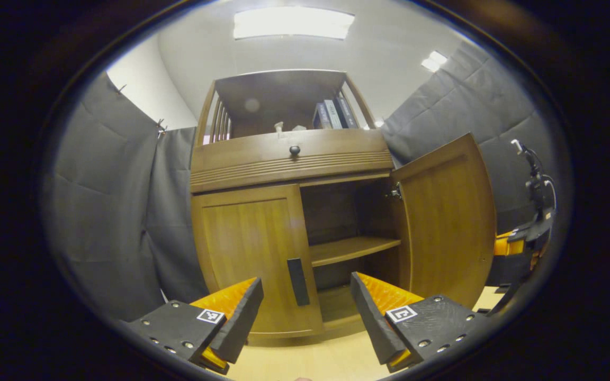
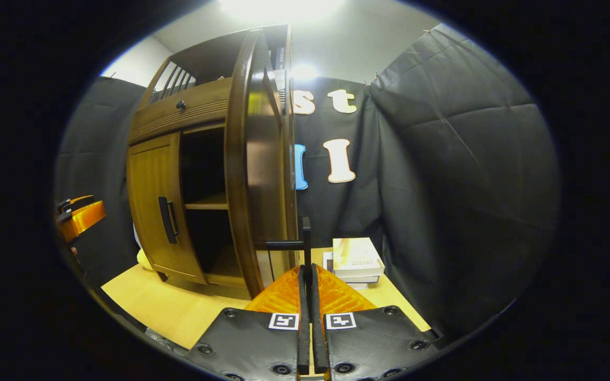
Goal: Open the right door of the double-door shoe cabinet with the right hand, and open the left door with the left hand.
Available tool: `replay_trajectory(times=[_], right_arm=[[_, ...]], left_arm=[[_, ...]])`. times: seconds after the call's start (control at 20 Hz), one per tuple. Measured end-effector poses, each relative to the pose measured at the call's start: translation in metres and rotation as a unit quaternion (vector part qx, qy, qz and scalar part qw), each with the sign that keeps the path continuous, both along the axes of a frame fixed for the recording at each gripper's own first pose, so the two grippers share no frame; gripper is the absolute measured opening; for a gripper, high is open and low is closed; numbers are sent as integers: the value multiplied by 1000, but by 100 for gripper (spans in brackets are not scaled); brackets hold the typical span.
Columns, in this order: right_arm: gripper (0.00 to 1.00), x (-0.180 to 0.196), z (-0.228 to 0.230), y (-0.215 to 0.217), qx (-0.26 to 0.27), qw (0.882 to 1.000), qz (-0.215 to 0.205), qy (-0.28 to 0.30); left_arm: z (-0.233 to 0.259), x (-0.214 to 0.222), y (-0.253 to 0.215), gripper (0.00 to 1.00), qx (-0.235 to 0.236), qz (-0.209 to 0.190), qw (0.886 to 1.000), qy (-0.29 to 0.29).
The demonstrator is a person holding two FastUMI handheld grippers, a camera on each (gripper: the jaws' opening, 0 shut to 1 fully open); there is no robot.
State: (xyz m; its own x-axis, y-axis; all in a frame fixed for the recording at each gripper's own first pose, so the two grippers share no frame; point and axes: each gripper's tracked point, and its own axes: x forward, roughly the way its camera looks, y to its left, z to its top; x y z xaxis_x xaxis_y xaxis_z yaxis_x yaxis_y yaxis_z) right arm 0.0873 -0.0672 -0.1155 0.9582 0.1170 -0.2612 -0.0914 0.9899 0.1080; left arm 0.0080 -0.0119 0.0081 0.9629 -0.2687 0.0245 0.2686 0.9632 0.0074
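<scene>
Stacked books [image 2: 357, 260] on the table [image 2: 178, 307] beside black cloth.

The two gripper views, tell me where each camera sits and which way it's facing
Left gripper view: rides on the left gripper, facing the cabinet front; left door closed, right door swung open. Its own fingers are spread wide; the right gripper shows far right.
Right gripper view: rides on the right gripper, looking along the open right door's edge, fingers pinched on its handle. The left gripper shows far left.
Shared: the cabinet, both doors, the left door's handle, the wooden tabletop.
</scene>
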Motion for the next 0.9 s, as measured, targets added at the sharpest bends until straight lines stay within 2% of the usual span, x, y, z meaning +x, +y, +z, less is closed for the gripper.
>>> replay_trajectory(times=[0.15, 0.25, 0.4, 0.45, 0.75, 0.85, 0.9], right_arm=[[0, -9, 15, -18, 8, 999, -28, -18], [5, -18, 24, -31, 12, 998, -47, -29], [5, -31, 38, -45, 13, 997, -69, -40], [15, -37, 41, -47, 12, 996, -72, -43], [100, -73, 60, -49, -12, 995, -81, -63], [98, -77, 63, -49, -18, 994, -83, -68], [94, -79, 63, -47, -20, 994, -82, -70]], left_arm=[[-2, -1, -4, 96, -4, -5, 1000, 6], [-2, 0, -6, 96, -7, -6, 1000, 7], [-4, 0, -7, 95, -9, -6, 1000, 11], [-5, 0, -8, 95, -10, -7, 1000, 13], [-13, 1, -6, 96, -11, 2, 1000, 28], [-15, 2, -4, 96, -9, 10, 999, 33], [-16, 3, -2, 95, -7, 15, 999, 34]])
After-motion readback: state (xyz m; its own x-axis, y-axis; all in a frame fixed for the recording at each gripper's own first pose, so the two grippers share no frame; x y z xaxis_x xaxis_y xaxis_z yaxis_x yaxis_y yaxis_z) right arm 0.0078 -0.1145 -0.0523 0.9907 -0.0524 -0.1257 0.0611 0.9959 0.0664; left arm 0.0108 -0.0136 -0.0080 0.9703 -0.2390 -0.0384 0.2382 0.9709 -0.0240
